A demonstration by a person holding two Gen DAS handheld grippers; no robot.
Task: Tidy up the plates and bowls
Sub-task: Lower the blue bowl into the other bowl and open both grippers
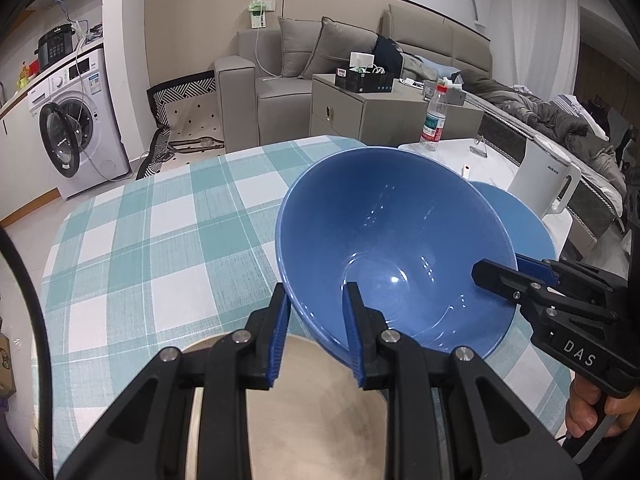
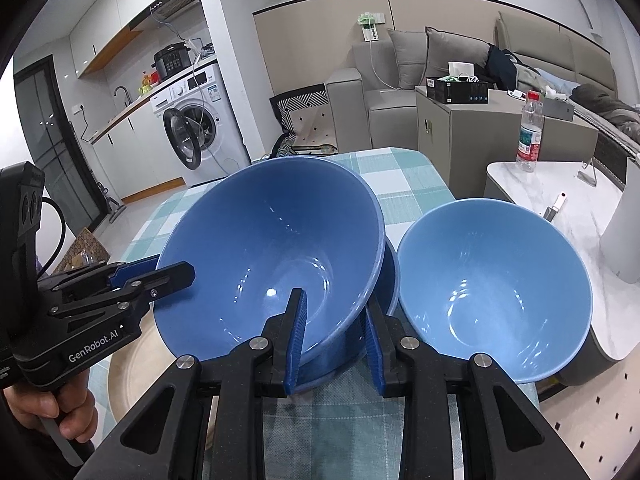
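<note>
Both grippers are clamping the rim of the same large dark-blue bowl (image 2: 272, 256), the left gripper (image 1: 318, 334) pinching its near-left edge and the right gripper (image 2: 334, 340) pinching the near-right edge, each with its jaws drawn narrow around the wall, one finger inside and one outside. The bowl is hanging tilted toward the cameras, just above the checked counter (image 1: 160, 232), and in the right wrist view it appears to be nesting into a second dark-blue bowl (image 2: 390, 276) whose rim is peeking out beneath and behind it; whether the two are already touching is hard to tell. A light-blue bowl (image 2: 496, 296) is sitting just beside them on the right, near the counter's edge. All three bowls are showing bare, glossy insides with nothing in them. A beige plate (image 1: 316, 400) is lying under the left gripper, also bare as far as it shows. The main risk, as I judge it, is the two hands moving unevenly: the thin grip on a slick, sloping wall could slip and let the bowl twist out or bang against the one below. Lowering it off-centre could also shove the lower bowl into the light-blue one and push that toward the edge.
</note>
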